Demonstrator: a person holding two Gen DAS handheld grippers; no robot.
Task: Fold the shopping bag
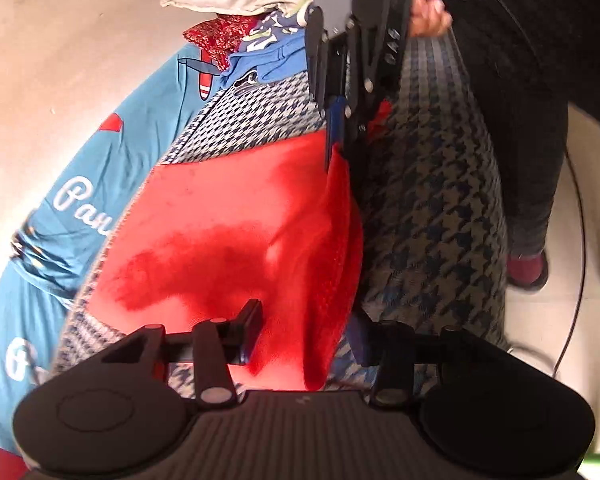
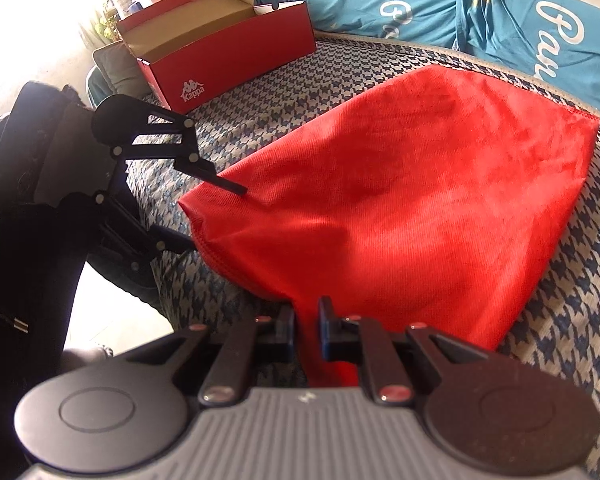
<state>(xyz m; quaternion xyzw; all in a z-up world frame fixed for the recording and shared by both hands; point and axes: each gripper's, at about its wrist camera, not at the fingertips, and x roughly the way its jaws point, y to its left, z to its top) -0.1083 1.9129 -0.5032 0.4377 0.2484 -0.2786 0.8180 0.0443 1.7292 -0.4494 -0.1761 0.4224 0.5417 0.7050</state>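
Pinching red bag corner: right tool; left tool straddling edge.

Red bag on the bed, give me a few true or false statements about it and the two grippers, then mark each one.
1. The red bag lies on a blue-and-white houndstooth cover. True.
2. The right gripper is open and clear of the bag. False: it is shut on the bag's near edge.
3. An open red shoebox sits on the cover beyond the bag. True.
4. The left gripper is clamped tight on the bag. False: its jaws stand apart, with a corner of the bag between them.
5. The bedding past the cover is yellow. False: it is teal with white lettering.
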